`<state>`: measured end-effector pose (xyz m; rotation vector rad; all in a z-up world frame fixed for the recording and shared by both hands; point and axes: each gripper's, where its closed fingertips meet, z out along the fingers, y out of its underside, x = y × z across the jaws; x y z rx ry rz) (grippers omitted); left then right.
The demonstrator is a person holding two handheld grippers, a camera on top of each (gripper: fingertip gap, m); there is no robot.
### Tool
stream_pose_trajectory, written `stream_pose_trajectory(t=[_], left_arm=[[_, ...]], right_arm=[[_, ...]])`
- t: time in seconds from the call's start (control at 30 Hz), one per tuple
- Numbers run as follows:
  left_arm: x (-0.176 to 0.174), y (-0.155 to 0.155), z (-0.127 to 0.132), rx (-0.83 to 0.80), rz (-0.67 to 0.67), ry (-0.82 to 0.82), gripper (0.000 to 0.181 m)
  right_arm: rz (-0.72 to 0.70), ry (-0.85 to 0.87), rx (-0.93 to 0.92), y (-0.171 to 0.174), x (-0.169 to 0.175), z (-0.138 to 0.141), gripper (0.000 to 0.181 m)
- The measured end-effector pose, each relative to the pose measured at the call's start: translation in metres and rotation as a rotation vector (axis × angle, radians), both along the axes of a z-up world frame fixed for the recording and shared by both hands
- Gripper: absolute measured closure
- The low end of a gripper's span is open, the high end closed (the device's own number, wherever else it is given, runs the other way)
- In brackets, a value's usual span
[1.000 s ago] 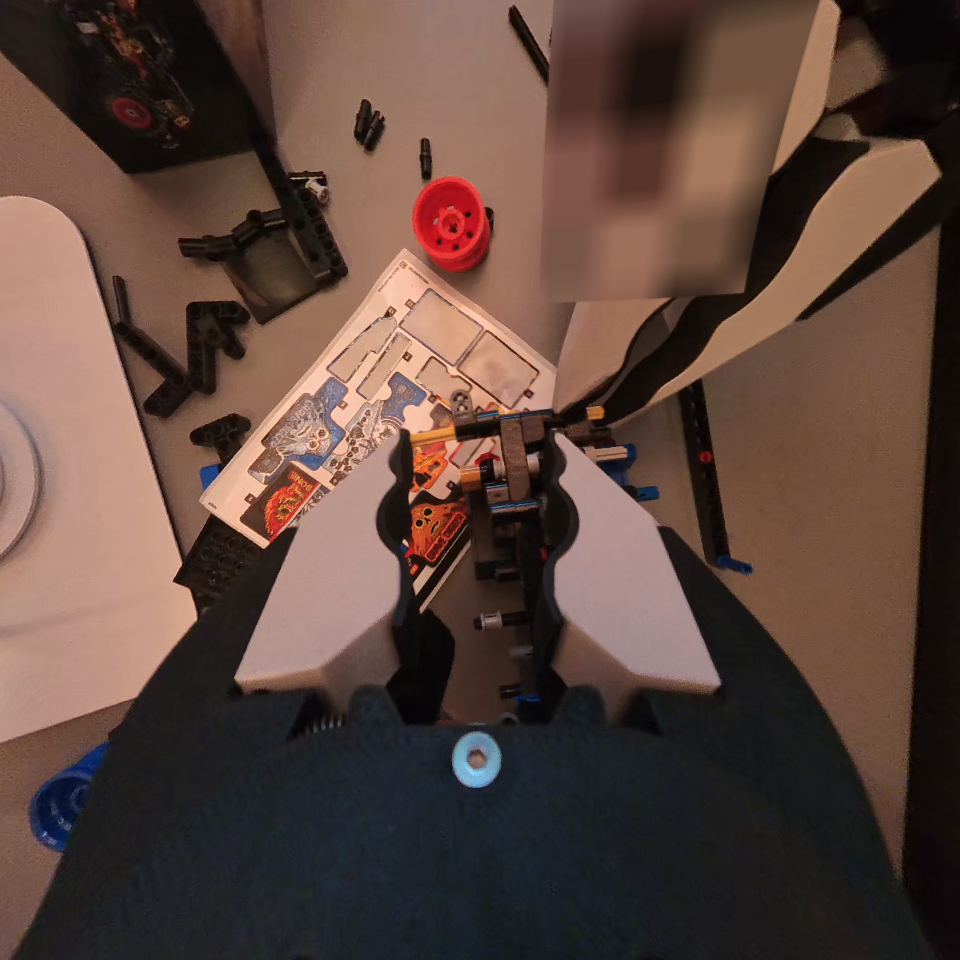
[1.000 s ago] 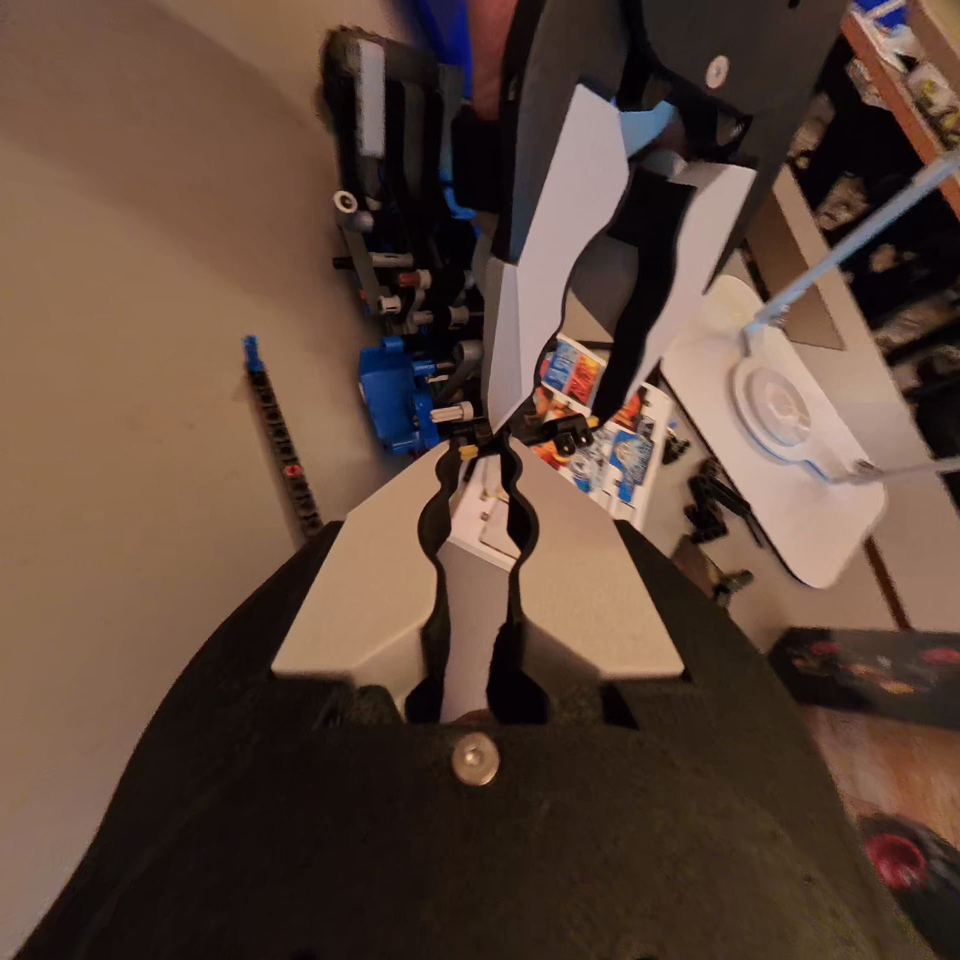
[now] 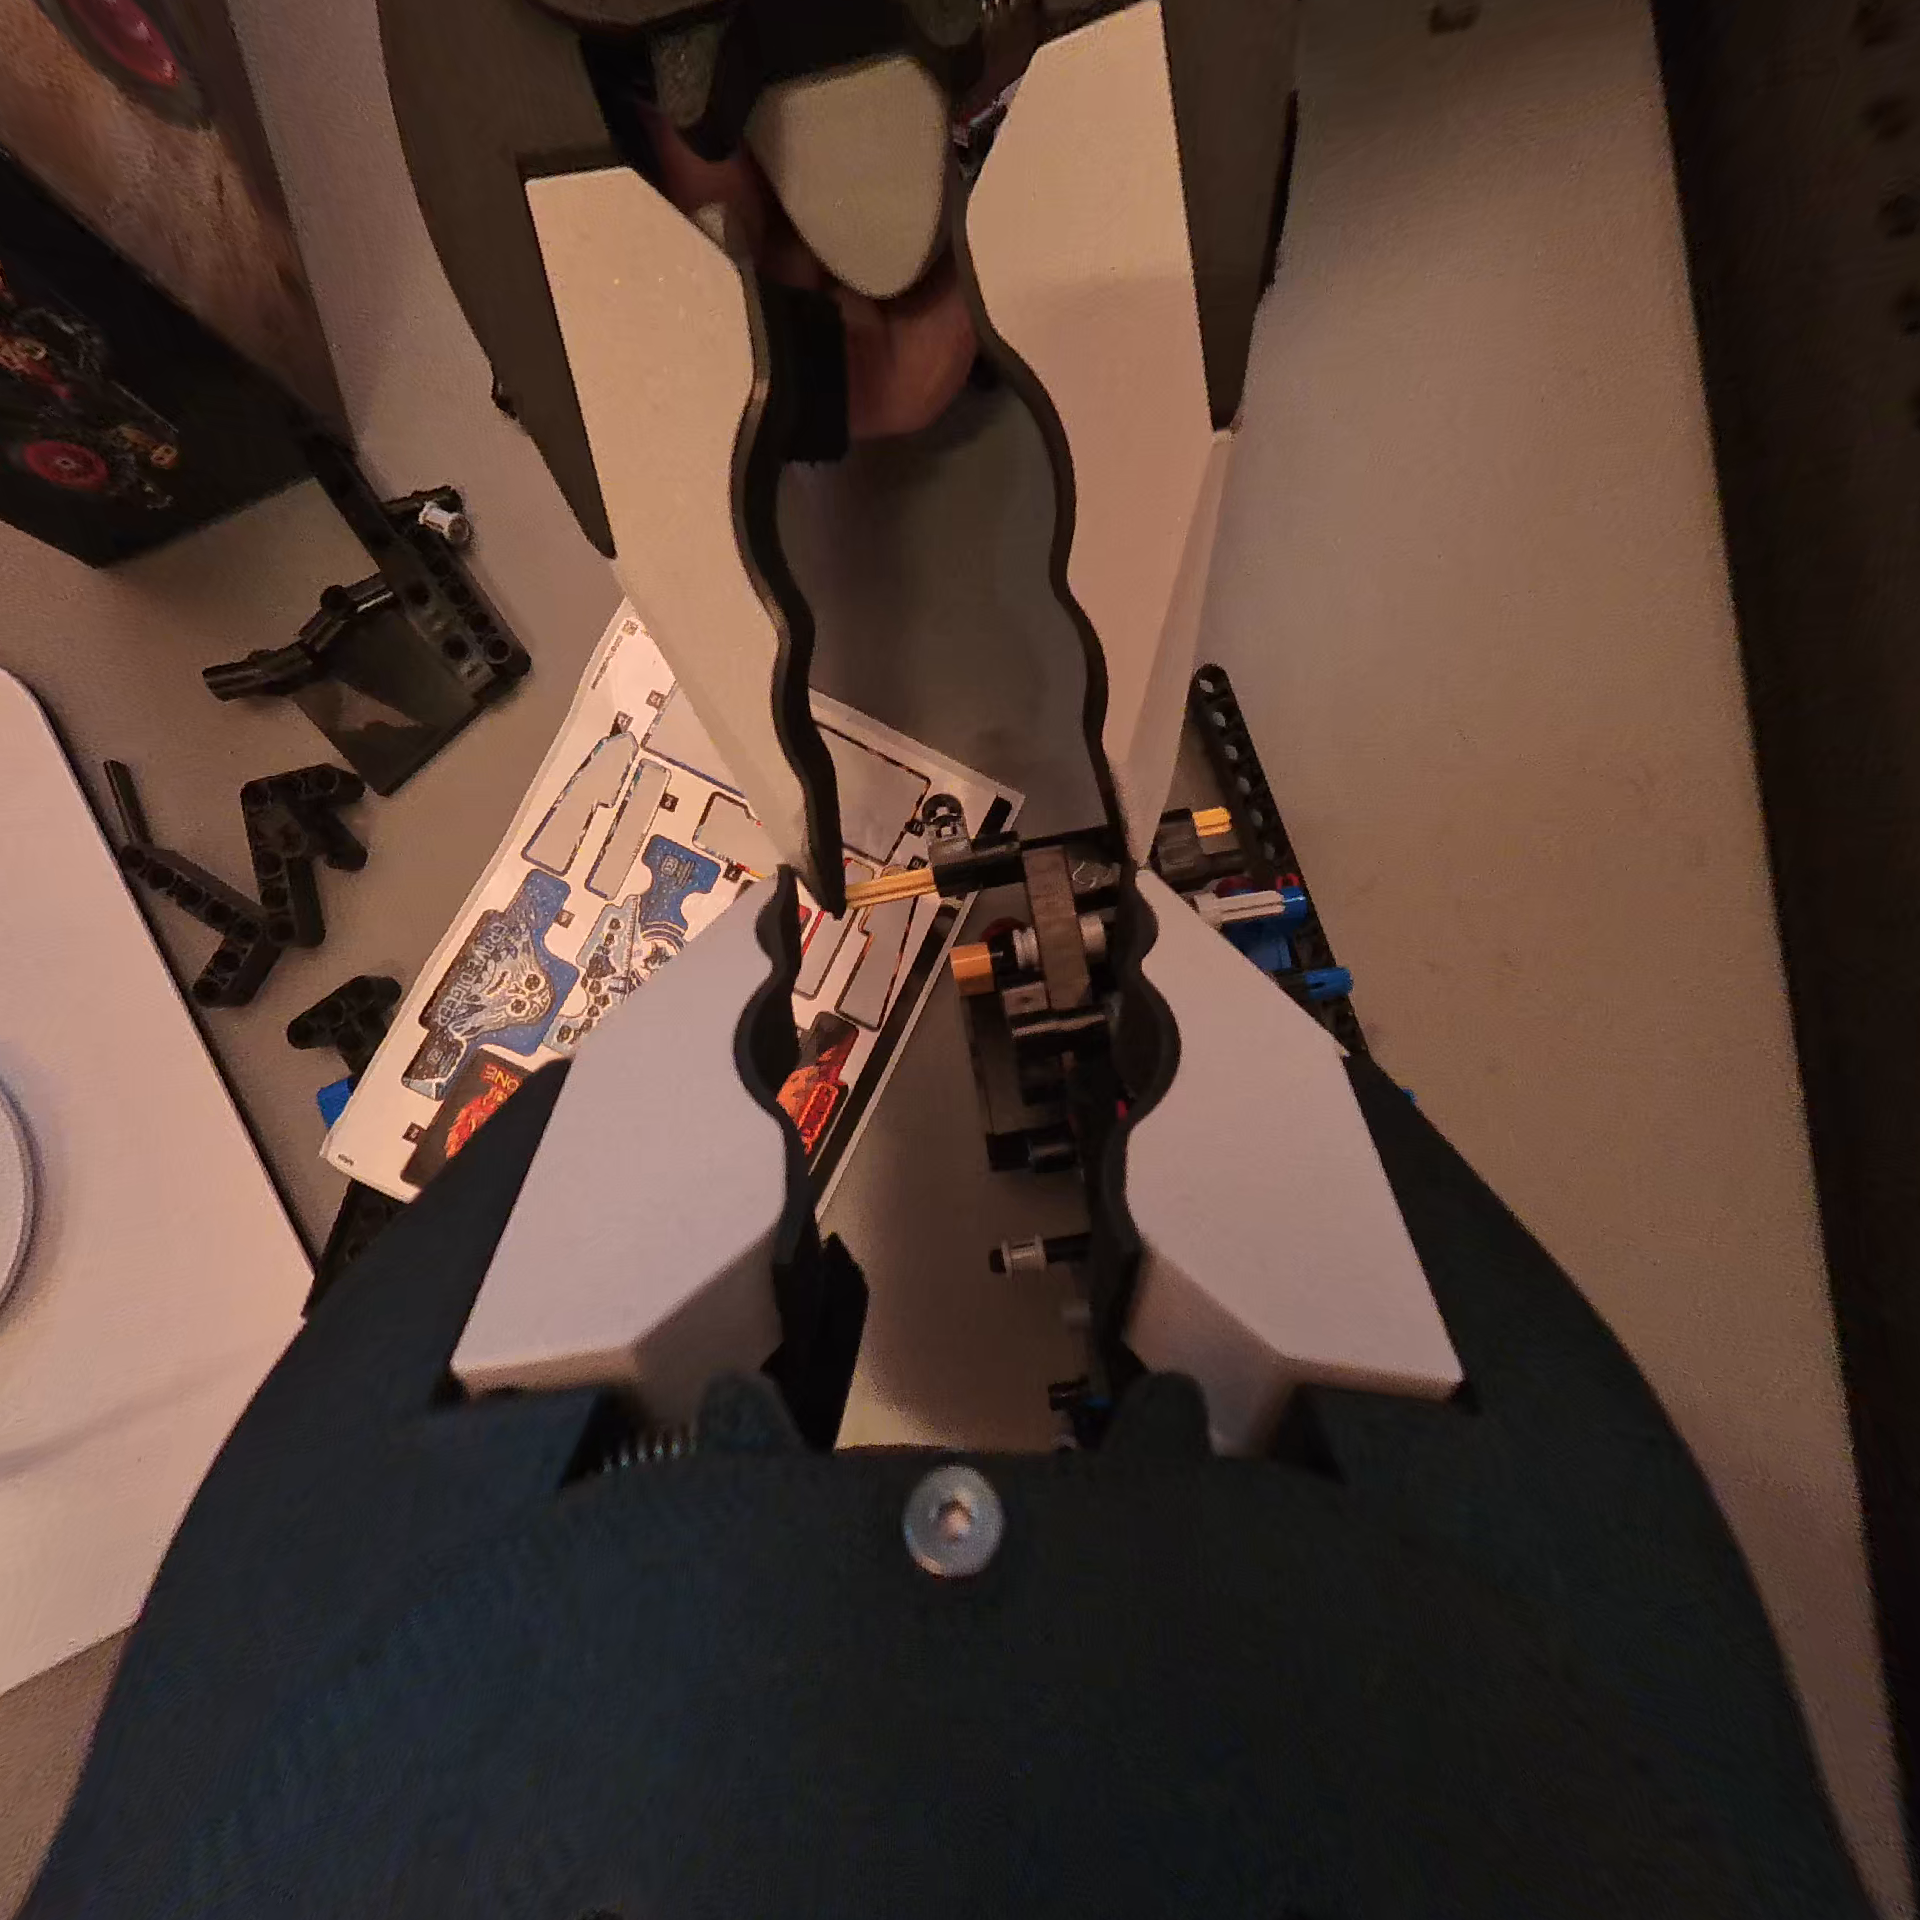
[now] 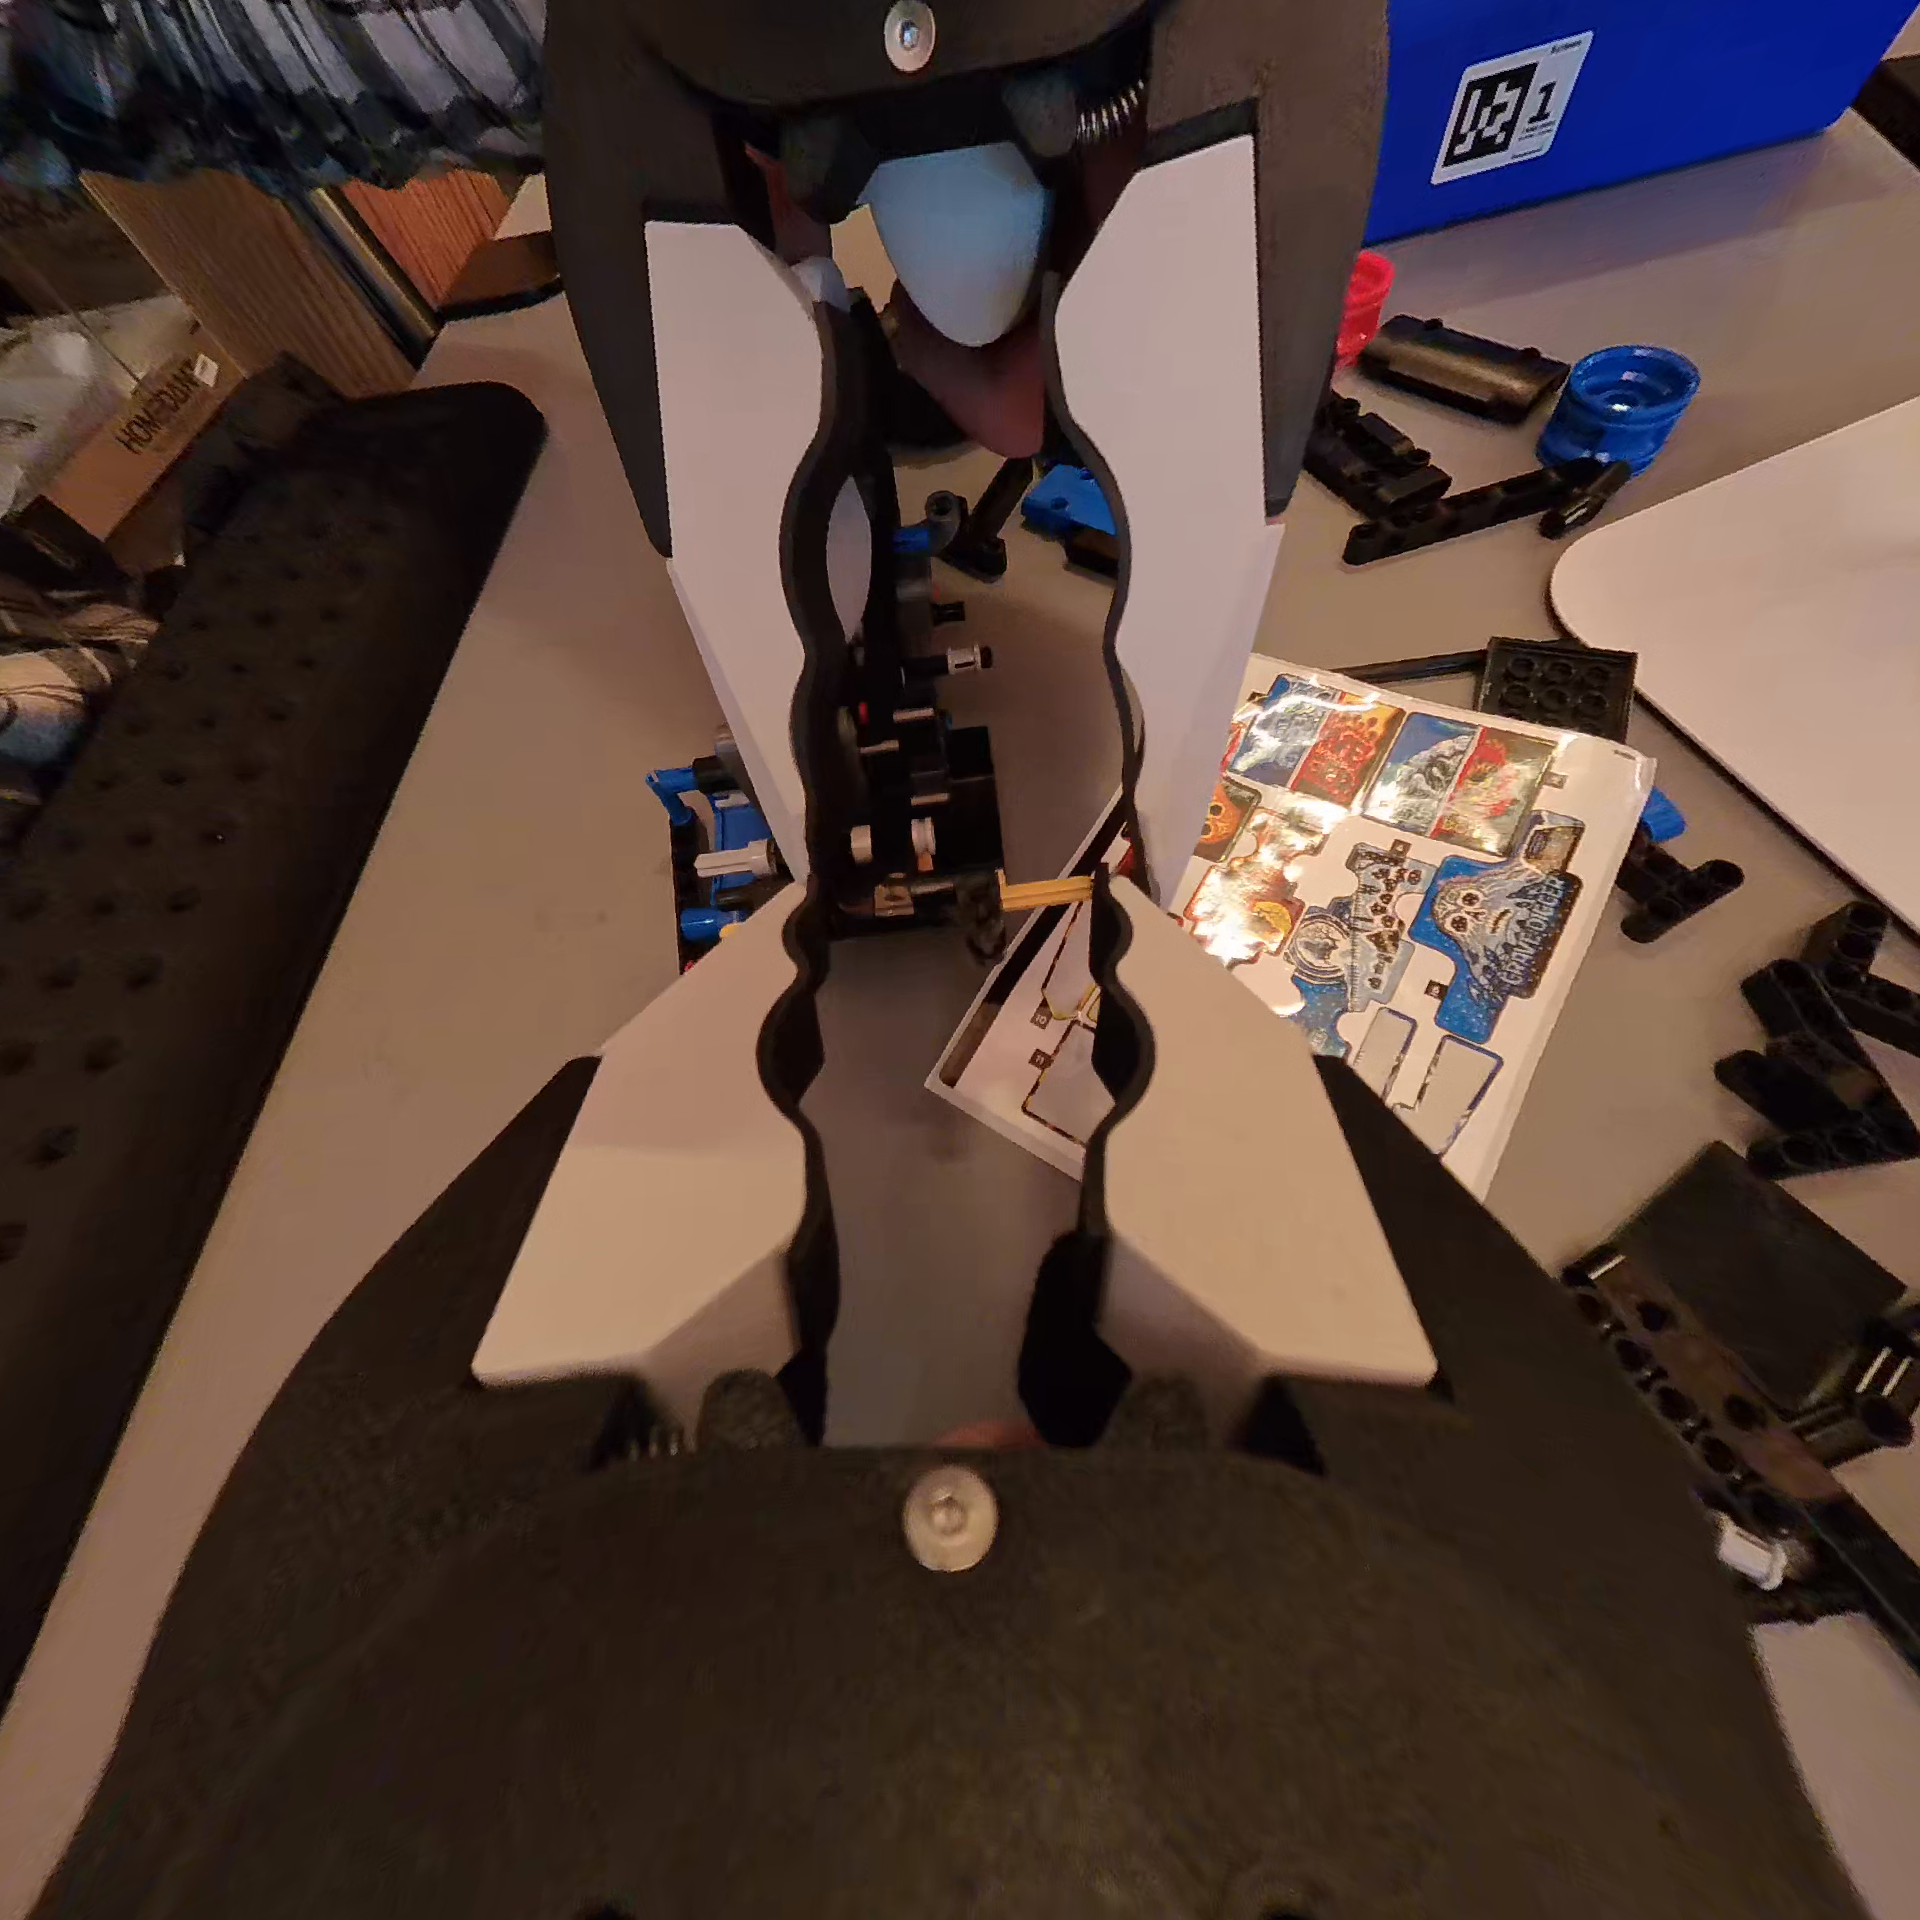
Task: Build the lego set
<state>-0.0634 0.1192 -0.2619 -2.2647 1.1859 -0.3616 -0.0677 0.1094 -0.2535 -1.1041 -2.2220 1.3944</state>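
A black lego assembly with grey pins stands on the grey table, against the right finger of my left gripper. The left gripper is open and its left finger stays clear of the assembly. A yellow axle sticks out of the assembly sideways. My right gripper is open and faces the left gripper tip to tip. One right fingertip touches the free end of the yellow axle. The assembly sits between the two open jaws.
A sticker sheet lies under the grippers. Loose black beams and a black panel lie to the left, beside a white board. A long black beam and blue parts lie right. A blue wheel, a blue bin and a black mat border the table. My left and right fingertips are right by each other. The blue wheel is about equally far from each gripper, around 20 cm.
My right gripper has swung round from the side to face the left gripper head-on, and its jaws have opened wider. The left gripper and the assembly have hardly moved.
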Motion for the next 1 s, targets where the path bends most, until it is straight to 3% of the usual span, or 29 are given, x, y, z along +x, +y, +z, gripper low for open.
stream_pose_trajectory(t=[0.63, 0.67, 0.7, 1.0], left_arm=[[0.0029, -0.003, -0.0008, -0.02, -0.039, 0.0, 0.128], [0.0037, -0.0042, -0.0007, -0.025, -0.047, 0.0, 0.138], [0.006, -0.0065, -0.0002, -0.022, -0.068, -0.004, 0.144], [0.0027, -0.005, 0.0008, -0.005, -0.042, -0.009, 0.141]], right_arm=[[0.014, -0.01, 0.004, -0.0026, 0.0003, -0.0022, 0.136], [0.034, -0.014, -0.001, -0.0049, 0.0029, -0.0017, 0.152], [0.038, -0.009, 0.003, -0.0054, 0.0032, -0.0017, 0.152], [0.021, -0.015, -0.013, -0.0042, 0.001, 0.0008, 0.15]])
